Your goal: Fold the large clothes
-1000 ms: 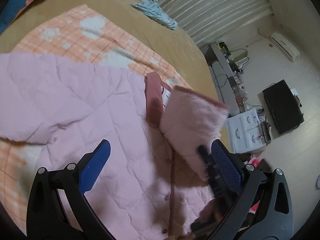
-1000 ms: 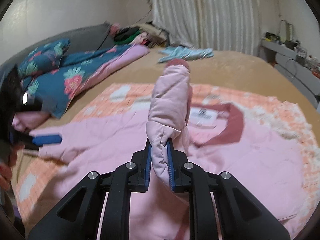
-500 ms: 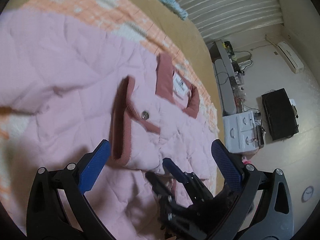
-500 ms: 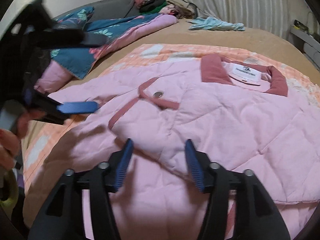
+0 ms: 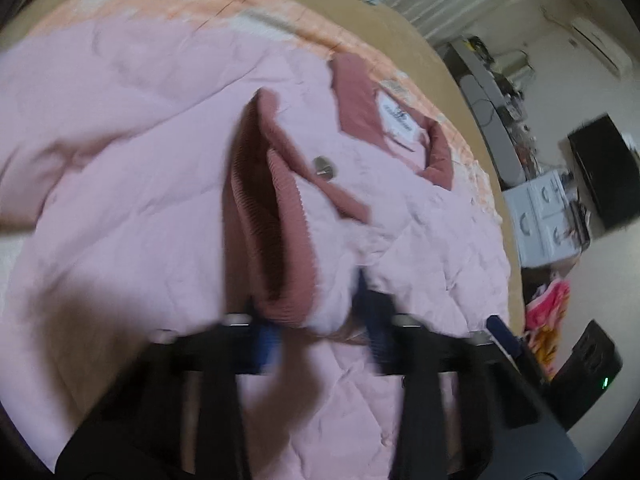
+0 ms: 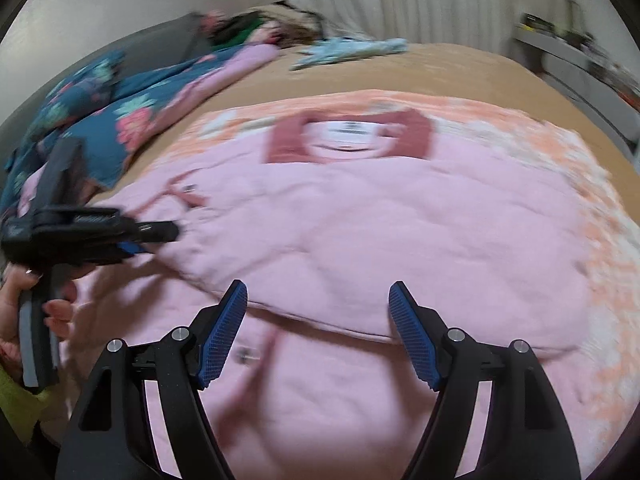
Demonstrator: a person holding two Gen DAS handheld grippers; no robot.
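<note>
The bed, covered in a tan sheet, carries an orange checked blanket with the pink quilted jacket spread flat on it, collar toward the curtain. A blue floral quilt lies along the bed's left side and a light blue garment near its far edge. One sleeve is folded across the jacket's front; its dark pink ribbed cuff lies beside a metal snap button. The left hand-held gripper is at the sleeve near the cuff, its jaws closing with sleeve fabric between them; blur prevents confirming that the pads press on it. The right hand-held gripper hovers over the jacket's lower front, jaws opening and well apart, nothing between them. In the right wrist view a hand grips the left unit's handle
</note>
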